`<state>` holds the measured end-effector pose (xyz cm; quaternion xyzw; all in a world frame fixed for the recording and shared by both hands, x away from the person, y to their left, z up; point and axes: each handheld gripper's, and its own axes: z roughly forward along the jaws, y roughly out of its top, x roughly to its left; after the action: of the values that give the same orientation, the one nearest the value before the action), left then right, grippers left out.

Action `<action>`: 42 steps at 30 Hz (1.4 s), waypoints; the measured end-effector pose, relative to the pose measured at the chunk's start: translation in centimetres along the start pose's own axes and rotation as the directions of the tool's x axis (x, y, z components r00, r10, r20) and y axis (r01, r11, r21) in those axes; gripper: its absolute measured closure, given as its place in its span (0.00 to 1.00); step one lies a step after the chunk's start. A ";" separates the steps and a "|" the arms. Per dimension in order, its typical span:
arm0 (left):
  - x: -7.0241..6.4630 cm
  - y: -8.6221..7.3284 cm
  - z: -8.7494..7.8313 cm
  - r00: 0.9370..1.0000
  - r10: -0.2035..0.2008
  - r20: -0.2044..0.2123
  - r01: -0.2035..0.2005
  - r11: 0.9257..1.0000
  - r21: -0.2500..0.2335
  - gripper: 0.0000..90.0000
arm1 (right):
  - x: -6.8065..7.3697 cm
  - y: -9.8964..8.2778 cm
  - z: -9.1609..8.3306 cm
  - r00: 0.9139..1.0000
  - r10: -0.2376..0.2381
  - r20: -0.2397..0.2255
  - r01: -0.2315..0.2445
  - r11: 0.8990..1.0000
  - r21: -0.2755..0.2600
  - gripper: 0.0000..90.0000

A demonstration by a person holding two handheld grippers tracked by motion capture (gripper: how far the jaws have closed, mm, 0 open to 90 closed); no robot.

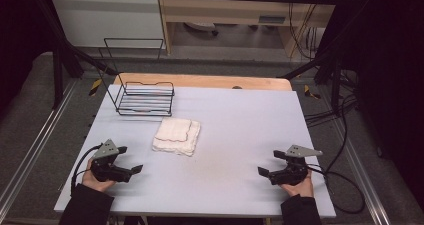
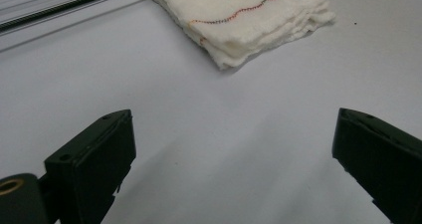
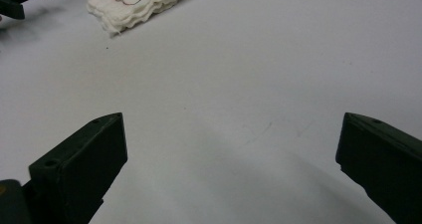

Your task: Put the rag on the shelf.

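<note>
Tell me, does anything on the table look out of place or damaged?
Nothing stands out. The folded white cloth lies flat near the wire rack, which stands upright. Both grippers, left and right, are open and hold nothing.

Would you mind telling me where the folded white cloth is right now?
In the high view the folded white cloth lies flat on the table, left of centre, just in front of the black wire rack and ahead of the left claw.

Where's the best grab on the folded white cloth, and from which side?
Take the folded cloth at its near-left corner, probably with the left tongs, which are open and nearer. It lies flat on the table, so come in low from the person's side and slide one jaw under the layered edge. The wire rack stands just behind, crowding a far-side approach.
</note>
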<state>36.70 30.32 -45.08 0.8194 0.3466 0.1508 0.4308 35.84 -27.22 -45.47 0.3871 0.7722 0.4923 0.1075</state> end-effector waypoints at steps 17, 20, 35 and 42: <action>-0.1 0.3 0.0 1.000 0.002 -0.006 -0.002 1.000 0.000 0.04 | 0.1 0.1 0.0 1.000 -0.003 -0.003 0.003 1.000 -0.008 0.00; -0.1 0.4 0.0 1.000 -0.003 -0.009 0.003 1.000 -0.003 0.04 | 0.1 0.1 0.1 1.000 -0.001 -0.006 0.001 1.000 -0.011 0.00; -0.2 2.0 0.5 1.000 -0.019 -0.018 0.019 1.000 0.008 0.04 | 0.2 0.2 0.3 1.000 -0.005 -0.003 0.005 1.000 0.000 0.00; -0.2 3.6 0.8 0.999 -0.021 -0.030 0.022 1.000 0.011 0.04 | 0.4 0.3 0.5 1.000 -0.013 -0.002 0.013 1.000 0.006 0.00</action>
<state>38.64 28.28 -42.61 0.8157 0.3626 0.1564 0.4227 36.01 -26.57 -45.41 0.3819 0.7762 0.4896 0.1089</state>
